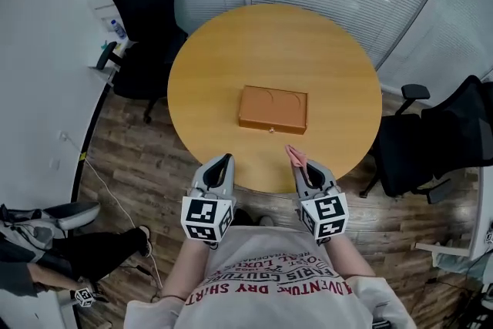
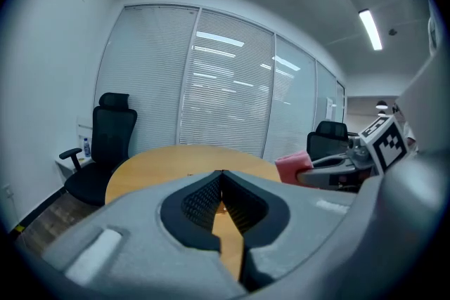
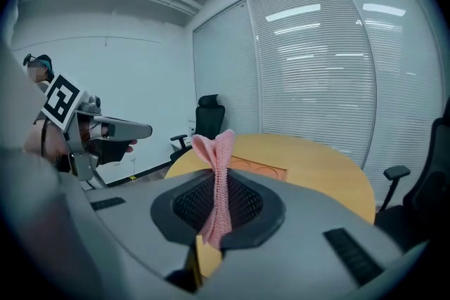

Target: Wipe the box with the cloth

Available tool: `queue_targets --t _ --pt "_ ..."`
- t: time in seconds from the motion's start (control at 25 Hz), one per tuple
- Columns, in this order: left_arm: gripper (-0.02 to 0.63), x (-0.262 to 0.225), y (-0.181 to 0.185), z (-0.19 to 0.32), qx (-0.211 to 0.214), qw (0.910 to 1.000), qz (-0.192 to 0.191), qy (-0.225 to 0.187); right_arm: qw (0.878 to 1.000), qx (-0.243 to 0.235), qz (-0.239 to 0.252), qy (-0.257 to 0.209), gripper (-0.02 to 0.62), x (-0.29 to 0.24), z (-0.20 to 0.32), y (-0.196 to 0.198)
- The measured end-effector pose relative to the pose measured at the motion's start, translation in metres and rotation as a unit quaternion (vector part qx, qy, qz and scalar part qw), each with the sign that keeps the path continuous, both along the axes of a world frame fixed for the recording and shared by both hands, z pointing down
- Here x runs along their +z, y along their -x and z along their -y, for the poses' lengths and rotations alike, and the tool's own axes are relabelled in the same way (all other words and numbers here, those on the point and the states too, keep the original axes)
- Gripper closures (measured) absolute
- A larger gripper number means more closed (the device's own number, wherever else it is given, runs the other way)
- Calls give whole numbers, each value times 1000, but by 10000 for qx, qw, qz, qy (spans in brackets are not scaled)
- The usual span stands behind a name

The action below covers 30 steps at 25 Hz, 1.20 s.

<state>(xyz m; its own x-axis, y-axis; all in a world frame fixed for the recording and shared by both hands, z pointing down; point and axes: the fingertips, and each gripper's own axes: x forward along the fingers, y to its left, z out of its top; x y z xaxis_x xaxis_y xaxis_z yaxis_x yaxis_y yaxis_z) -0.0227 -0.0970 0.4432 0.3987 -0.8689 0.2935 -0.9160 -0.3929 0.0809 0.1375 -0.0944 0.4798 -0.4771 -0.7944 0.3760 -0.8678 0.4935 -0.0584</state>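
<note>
**Head view.** Shows a flat brown box [image 1: 273, 109] at the middle of a round table [image 1: 223, 50]. Places the left gripper [image 1: 225, 159] and right gripper [image 1: 302, 168] over the near edge, apart from the box. Shows a pink cloth [image 1: 295, 155] sticking out of the right gripper's tip.

**Left gripper view.** Shows the fingers [image 2: 200, 201] pressed together with nothing between them. Beyond, the table and, at right, the right gripper carrying the cloth.

**Right gripper view.** Shows the fingers [image 3: 186, 206] clenched on the cloth, with a fold standing upright above them. Behind, the box on the table; at left, the left gripper.
</note>
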Motion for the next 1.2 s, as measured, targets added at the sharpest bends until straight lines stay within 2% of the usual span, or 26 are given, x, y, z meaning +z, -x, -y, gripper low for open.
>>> queue_targets --t 0.48,0.68,0.8,0.92,1.2 --pt "597 9 42 108 497 9988 45 -7 9975 -40 -549 441 565 29 103 55" --pt "597 23 59 143 559 9983 -1 134 9927 -271 -1043 546 565 52 150 77" --pt "597 30 69 160 549 9982 -47 219 9832 -633 -1565 689 565 68 176 92" --pt "597 39 75 173 513 9981 -86 323 9696 -1007 -2147 597 565 77 201 102" --pt "597 62 90 194 481 9968 -117 631 9318 -1386 -3339 328 565 109 261 116"
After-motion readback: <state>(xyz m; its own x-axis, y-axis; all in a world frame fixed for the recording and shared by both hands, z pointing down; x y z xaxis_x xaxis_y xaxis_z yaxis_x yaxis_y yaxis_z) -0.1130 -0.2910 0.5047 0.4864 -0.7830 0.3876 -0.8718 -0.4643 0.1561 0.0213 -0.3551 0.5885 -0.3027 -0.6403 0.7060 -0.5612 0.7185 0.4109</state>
